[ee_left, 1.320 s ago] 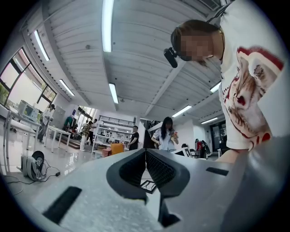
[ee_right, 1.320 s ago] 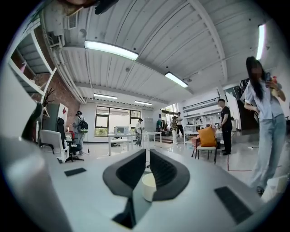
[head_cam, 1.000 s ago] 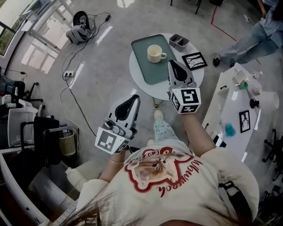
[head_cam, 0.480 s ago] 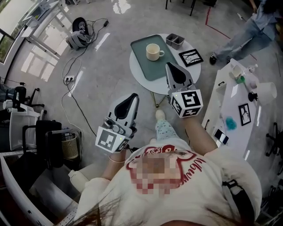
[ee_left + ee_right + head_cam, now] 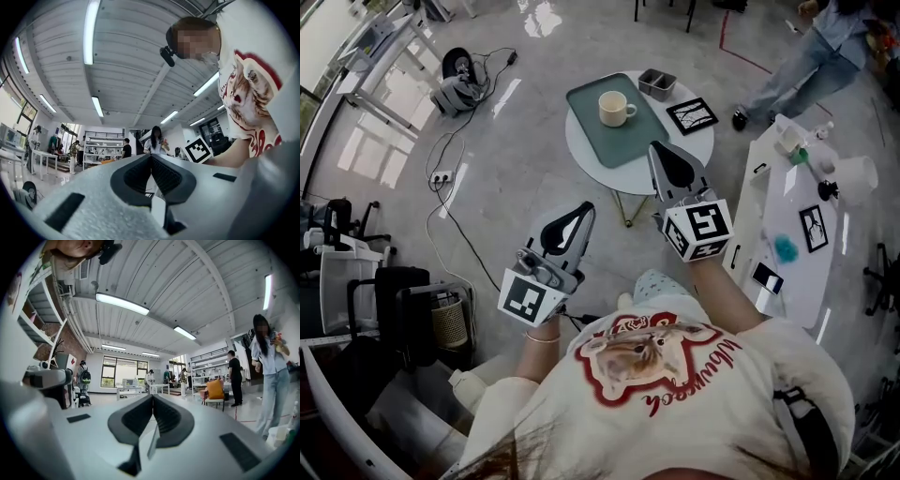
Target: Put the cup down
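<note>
Head view: left tongs [image 5: 584, 210], right tongs [image 5: 656, 150] closed, empty; right hides table's [image 5: 581, 148] edge.

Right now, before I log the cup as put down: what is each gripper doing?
Left gripper: closed, holding nothing.
Right gripper: closed, holding nothing.

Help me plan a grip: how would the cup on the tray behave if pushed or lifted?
The cup looks squat and stands upright on the tray, so it would probably slide rather than tip. It appears glazed, so likely rigid, slippery and breakable. Its side handle may turn it when pushed.
</note>
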